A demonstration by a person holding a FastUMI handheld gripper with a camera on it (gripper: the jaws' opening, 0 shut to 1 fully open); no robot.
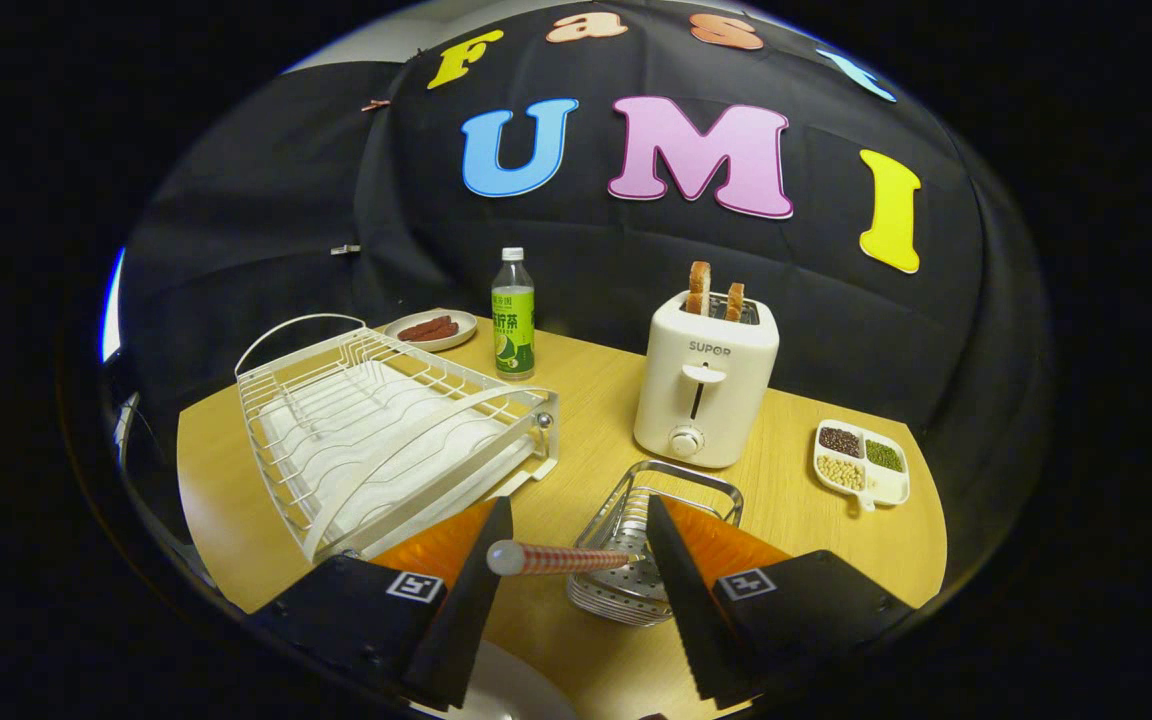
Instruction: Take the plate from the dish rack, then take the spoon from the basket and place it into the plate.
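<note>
My gripper (576,535) hangs low over the wooden table, its two black fingers (466,600) standing well apart. A spoon's reddish striped handle (561,558) lies crosswise in the gap. Its pale round end is by the left finger and its other end is hidden behind the right finger. I cannot see either finger pinching it. A bit of the white plate (511,692) shows under the fingers, close below me. Just beyond the fingers stands the metal wire basket (636,540). The white dish rack (386,430) lies to the left of it, with no plate in it.
A white toaster (704,385) with two bread slices stands behind the basket. A green-labelled bottle (513,315) and a small plate of sausages (431,330) sit at the back. A divided dish of beans (861,462) is on the right.
</note>
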